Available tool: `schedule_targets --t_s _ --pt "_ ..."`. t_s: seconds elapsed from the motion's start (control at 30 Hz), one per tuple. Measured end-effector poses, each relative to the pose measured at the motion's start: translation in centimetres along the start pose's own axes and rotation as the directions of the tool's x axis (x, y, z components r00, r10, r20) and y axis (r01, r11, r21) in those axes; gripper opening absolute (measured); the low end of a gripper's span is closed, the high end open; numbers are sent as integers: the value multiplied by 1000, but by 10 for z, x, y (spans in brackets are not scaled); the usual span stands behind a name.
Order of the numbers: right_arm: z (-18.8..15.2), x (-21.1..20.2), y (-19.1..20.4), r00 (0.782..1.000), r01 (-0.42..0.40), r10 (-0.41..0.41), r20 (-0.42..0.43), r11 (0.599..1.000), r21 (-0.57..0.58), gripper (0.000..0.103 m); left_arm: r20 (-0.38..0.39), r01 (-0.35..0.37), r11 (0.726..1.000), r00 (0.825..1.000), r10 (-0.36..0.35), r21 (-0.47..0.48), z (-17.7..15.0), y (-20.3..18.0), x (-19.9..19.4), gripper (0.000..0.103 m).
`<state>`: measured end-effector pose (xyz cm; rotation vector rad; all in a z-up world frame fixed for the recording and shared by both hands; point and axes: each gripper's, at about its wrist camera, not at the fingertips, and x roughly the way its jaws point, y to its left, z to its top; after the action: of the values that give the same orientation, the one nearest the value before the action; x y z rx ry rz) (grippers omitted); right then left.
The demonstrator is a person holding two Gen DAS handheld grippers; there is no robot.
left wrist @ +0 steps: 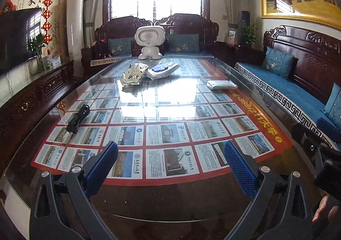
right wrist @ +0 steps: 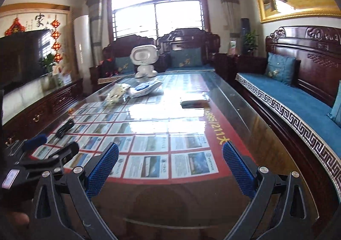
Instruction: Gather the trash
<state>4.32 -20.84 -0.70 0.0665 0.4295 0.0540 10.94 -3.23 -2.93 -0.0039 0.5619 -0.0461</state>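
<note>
A long glass-topped table (left wrist: 170,201) (right wrist: 266,144) stretches away from me. Far down it lie a crumpled spotted wrapper (left wrist: 133,73) (right wrist: 116,91) and a white bag with blue print (left wrist: 163,69) (right wrist: 145,88). A flat white packet (left wrist: 221,84) (right wrist: 194,101) rests nearer the right edge. My left gripper (left wrist: 170,161) hovers open over the near end, nothing between its blue pads. My right gripper (right wrist: 170,163) also stands open and empty beside it. Each gripper shows at the edge of the other's view: the right gripper's body (left wrist: 319,154), the left gripper's body (right wrist: 42,154).
A coiled black cable (left wrist: 77,118) (right wrist: 64,128) lies at the table's left side. A white robot figure (left wrist: 150,42) (right wrist: 143,62) stands at the far end. A blue-cushioned wooden bench (left wrist: 283,88) (right wrist: 294,101) runs along the right; a TV cabinet (left wrist: 32,95) along the left.
</note>
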Motion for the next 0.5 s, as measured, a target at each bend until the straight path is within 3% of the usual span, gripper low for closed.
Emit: schedule_targets --t_s 0.1,0.27,0.5 --pt "-7 18 4 999 10 -10 -35 1000 6 95 -35 20 1000 999 -20 -6 -4 1 15 99" --pt "-16 34 13 997 -1 -1 -77 1000 -21 95 -44 -37 999 998 37 15 -8 3 26 99" --pt "-16 31 9 996 27 -30 -79 999 -29 95 -68 3 999 998 -5 -33 -8 5 28 99"
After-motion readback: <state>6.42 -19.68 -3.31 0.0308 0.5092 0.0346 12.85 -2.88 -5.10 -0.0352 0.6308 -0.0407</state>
